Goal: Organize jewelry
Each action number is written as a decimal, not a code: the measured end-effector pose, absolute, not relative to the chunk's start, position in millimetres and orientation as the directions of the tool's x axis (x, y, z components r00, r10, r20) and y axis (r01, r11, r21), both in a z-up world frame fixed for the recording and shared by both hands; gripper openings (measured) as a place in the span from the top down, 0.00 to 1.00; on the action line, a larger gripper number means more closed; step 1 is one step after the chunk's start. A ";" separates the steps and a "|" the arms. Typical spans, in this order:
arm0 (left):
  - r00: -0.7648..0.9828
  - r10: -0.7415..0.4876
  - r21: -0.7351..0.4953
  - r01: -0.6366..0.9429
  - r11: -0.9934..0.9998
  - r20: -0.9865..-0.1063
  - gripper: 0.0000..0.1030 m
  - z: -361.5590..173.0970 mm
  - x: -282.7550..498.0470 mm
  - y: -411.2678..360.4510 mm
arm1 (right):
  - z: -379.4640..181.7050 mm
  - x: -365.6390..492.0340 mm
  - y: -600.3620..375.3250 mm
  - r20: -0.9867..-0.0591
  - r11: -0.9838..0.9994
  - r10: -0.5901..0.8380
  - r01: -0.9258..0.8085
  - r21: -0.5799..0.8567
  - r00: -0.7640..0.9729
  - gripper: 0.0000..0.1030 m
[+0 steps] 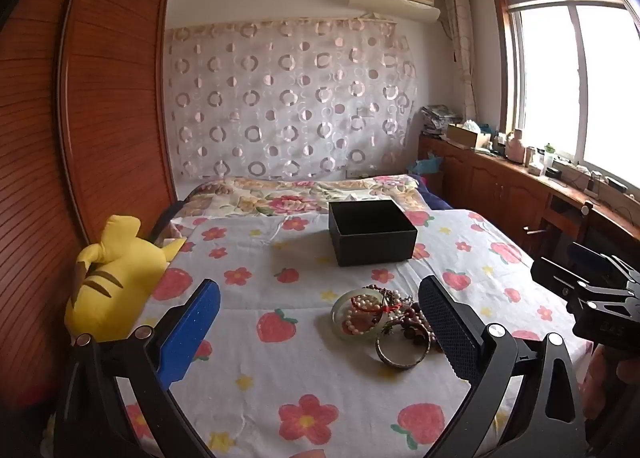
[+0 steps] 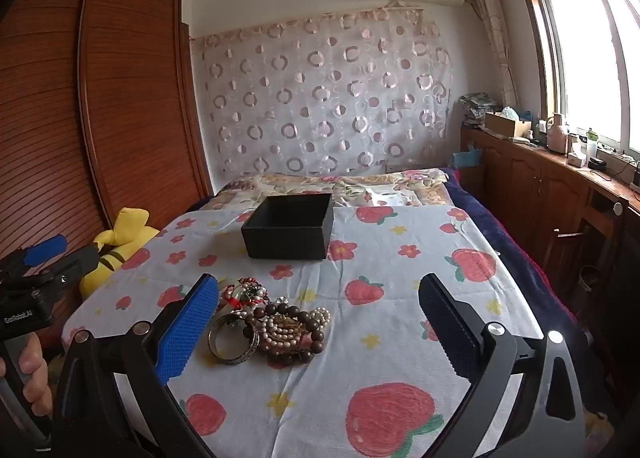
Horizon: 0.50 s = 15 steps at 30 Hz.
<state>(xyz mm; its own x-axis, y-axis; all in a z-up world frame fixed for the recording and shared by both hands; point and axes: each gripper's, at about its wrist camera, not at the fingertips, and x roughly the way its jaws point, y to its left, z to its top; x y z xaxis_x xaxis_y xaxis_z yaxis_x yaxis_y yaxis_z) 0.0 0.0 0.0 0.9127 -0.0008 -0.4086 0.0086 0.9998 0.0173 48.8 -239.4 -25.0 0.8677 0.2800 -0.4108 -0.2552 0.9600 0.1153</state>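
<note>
1. We saw the jewelry (image 2: pixel 268 324) heaped in one tangled pile on the sheet (image 2: pixel 400 298), lower centre-left of the right wrist view: pearl strands, dark wooden beads, a metal bangle (image 2: pixel 234 342).
2. The black box (image 2: pixel 290 226) stood open above the pile, at centre frame, well apart from it; no piece showed over its rim, though its floor was hidden.
3. Our left gripper (image 1: pixel 320 322) had its jaws spread wide, empty, the pile lying ahead between them.
4. Our right gripper (image 2: pixel 318 322) stood equally wide, gripping nothing.
5. We judged the task barely begun: every visible piece was left to move.
</note>
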 end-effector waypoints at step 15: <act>0.913 -0.002 0.012 0.008 1.000 -0.408 0.07 0.0 0.1 0.4 | -24.2 48.8 -239.1 -0.411 0.960 0.281 -0.258 0.113 0.867 0.02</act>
